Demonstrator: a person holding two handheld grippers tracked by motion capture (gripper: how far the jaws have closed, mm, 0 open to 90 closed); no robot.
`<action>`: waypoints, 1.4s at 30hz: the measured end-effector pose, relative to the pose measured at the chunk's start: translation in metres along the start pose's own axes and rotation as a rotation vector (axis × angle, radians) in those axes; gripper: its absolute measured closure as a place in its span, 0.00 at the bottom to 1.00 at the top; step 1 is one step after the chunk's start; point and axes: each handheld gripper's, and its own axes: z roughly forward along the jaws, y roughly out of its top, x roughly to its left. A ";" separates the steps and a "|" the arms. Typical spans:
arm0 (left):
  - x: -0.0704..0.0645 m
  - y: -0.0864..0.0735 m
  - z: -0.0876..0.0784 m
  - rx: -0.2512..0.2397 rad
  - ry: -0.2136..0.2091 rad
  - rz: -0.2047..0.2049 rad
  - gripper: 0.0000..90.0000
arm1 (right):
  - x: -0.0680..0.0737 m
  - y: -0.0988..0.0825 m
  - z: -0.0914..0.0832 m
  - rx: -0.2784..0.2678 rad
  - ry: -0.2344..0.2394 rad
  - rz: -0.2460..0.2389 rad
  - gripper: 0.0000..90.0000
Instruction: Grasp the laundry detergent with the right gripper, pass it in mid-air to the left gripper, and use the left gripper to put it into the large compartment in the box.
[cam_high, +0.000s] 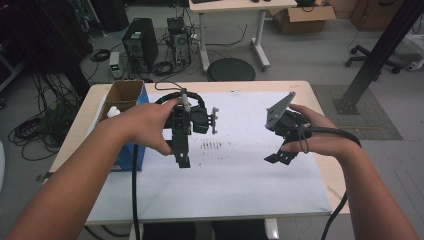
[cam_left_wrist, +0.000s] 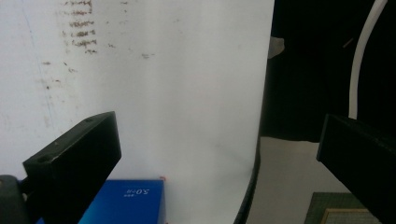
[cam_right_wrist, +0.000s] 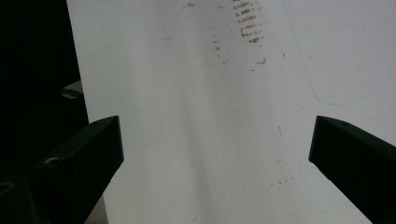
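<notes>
Your left gripper (cam_high: 182, 161) hangs over the white sheet (cam_high: 240, 175) on the table (cam_high: 320, 165), jaws spread wide and empty, just right of the blue box (cam_high: 141, 150) at the sheet's left edge. Your right gripper (cam_high: 276, 157), likewise wide open and empty, hangs over the sheet's right part.

a white sheet (cam_high: 240, 180) with dark smudged marks (cam_high: 210, 145) covers the tan table (cam_high: 320, 100); a blue box (cam_high: 141, 95) sits beside black grippers.
</notes>
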 end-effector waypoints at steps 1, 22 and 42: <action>0.001 0.000 0.001 -0.003 0.001 -0.002 0.00 | -0.001 0.000 0.000 0.004 0.000 0.000 0.03; 0.011 -0.004 0.002 -0.016 -0.011 -0.015 0.00 | -0.011 0.000 0.002 0.042 0.003 -0.005 0.04; 0.016 -0.008 0.001 -0.024 -0.010 -0.038 0.00 | -0.011 0.006 0.004 0.033 0.007 -0.012 0.04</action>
